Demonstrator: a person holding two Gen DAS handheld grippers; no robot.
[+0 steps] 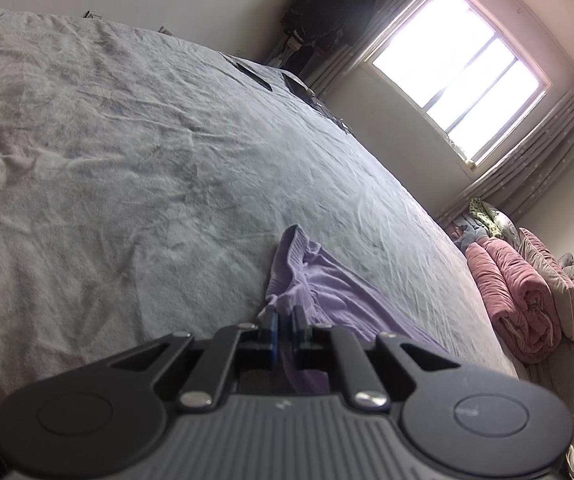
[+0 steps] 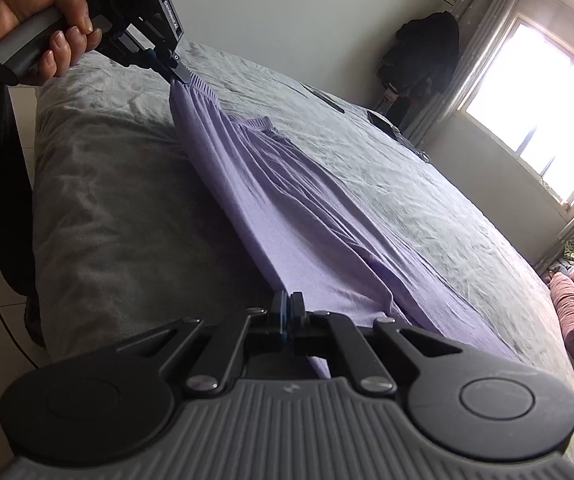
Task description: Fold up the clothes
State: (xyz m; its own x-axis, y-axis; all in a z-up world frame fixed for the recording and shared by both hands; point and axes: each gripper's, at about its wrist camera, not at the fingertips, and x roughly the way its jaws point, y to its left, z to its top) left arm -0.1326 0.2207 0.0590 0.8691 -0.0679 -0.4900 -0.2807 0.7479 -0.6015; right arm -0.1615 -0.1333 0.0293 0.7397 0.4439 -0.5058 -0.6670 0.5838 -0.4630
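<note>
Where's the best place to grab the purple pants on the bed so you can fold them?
Grab the purple pants at the two ends of their near long edge, coming from the bed's near side. That edge is straight and runs along the bedside. The left gripper pinches the ribbed waistband end; the right gripper pinches the other end.

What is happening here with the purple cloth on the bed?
A person is folding a pair of lilac trousers on a bed with a grey sheet, holding a gripper in each hand. The left gripper has its jaws shut on the waistband end, and the right gripper has its jaws shut on the other end. The near edge of the garment is stretched straight between them, along the edge of the bed; the rest lies on the sheet.
</note>
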